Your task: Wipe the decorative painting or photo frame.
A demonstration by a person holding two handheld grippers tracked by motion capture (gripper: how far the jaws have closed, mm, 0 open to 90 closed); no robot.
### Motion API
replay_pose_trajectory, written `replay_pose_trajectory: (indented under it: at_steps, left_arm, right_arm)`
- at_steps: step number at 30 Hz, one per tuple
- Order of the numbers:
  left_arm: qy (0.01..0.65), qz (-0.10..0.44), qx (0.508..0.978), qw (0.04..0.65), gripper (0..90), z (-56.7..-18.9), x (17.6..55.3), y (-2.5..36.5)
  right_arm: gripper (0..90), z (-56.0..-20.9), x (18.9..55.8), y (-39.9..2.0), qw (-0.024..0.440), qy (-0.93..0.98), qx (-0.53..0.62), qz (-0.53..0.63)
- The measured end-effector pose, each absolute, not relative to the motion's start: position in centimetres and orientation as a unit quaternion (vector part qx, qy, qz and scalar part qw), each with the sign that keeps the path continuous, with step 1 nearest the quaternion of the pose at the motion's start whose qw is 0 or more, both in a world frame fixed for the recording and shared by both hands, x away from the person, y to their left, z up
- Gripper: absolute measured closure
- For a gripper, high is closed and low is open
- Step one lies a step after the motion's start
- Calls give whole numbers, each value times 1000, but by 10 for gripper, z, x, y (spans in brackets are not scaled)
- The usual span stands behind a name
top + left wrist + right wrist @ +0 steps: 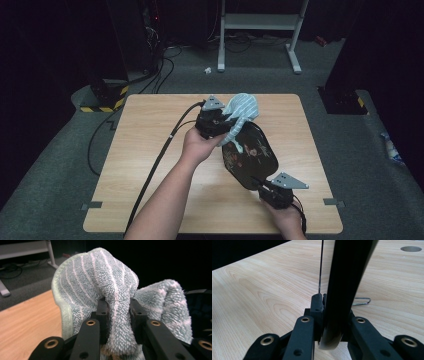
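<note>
A black oval plate (252,155) painted with flowers is held tilted above the wooden table (150,150). My right gripper (265,187) is shut on its near rim; in the right gripper view the plate's dark edge (347,277) rises from between the jaws of the right gripper (329,305). A light blue striped cloth (241,107) bunches over the plate's far end. My left gripper (220,122) is shut on it, and a fold of the cloth (100,277) is pinched in the left gripper (117,307). The plate (200,305) shows dark behind the cloth.
A black cable (155,165) trails from the left gripper across the table's left half. A round hole (411,249) and a thin metal wire loop (362,301) are on the tabletop. A white frame (260,22) and a yellow-black striped base (102,100) stand on the floor beyond.
</note>
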State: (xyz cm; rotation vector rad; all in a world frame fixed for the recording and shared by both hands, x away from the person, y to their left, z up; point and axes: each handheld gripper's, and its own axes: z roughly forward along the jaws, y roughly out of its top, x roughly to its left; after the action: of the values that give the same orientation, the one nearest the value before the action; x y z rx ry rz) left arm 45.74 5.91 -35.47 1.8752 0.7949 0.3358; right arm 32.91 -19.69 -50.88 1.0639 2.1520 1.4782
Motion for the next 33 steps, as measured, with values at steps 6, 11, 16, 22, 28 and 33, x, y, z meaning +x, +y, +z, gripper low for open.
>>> replay_pose_trajectory:
  at_steps: [6,11,16,22,28,33]
  left_arm:
    - [347,128,778,508,740,-372,463,67]
    - [358,121,774,507,740,-382,467,75]
    - [367,122,771,506,739,-392,468,81]
    - [381,119,763,509,740,-405,469,89]
    - [394,112,757,509,741,-418,470,96]
    - [401,100,756,507,741,-431,472,101]
  right_arm:
    - [793,-509,330,-197,163,754,369,518]
    - [793,-509,330,-196,164,755,365,519]
    - [794,-509,330,-196,164,755,365,520]
    - [795,-509,329,-197,163,754,365,522]
    - [795,-510,329,-197,162,753,365,522]
    - [796,-510,329,-197,162,753,365,523]
